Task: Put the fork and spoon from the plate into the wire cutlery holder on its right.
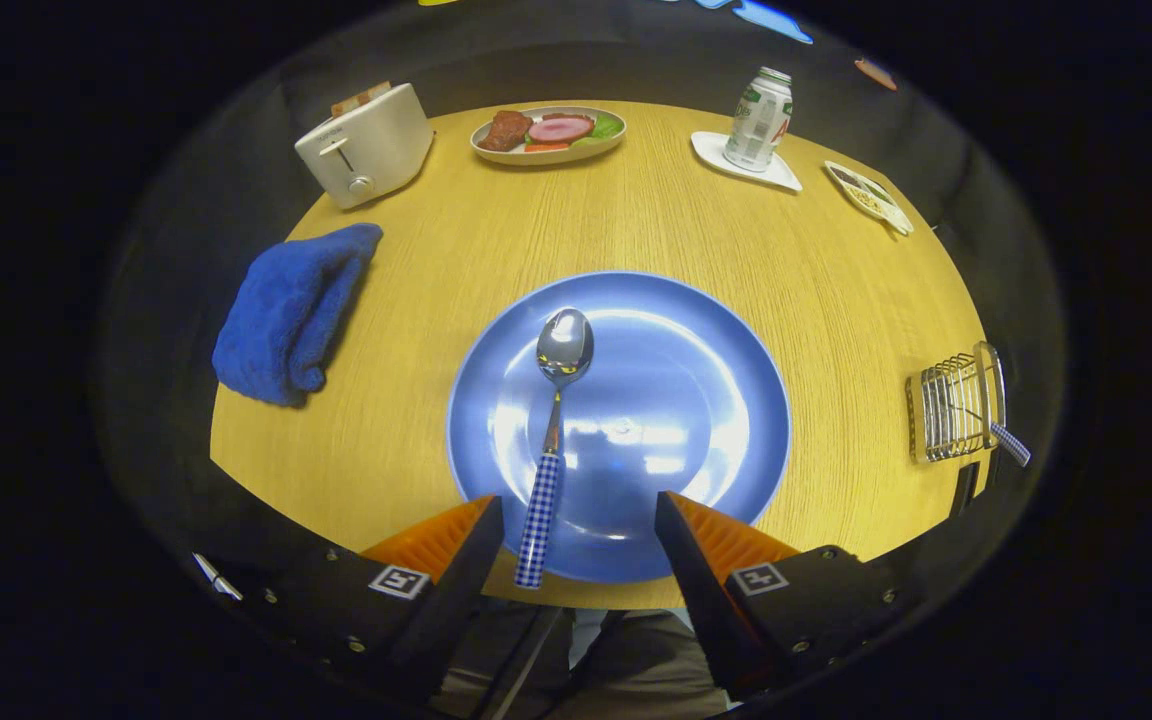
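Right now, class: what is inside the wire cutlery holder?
One checked handle sticks out of the wire cutlery holder; its head is hidden by the wires. The spoon lies on the plate, by the open gripper.

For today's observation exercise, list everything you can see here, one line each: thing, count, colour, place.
Table: 1, yellow wood.
Plate: 1, blue, just ahead of the fingers.
Spoon: 1, silver bowl, blue-checked handle, on the plate.
Wire cutlery holder: 1, metal, right of the plate, a checked handle sticking out.
Towel: 1, blue, left of the plate.
Toaster: 1, white, far left.
Food dish: 1, far middle.
Can: 1, on a white coaster.
Small dish: 1, far right.
Gripper: 1, fingers open, holding nothing.
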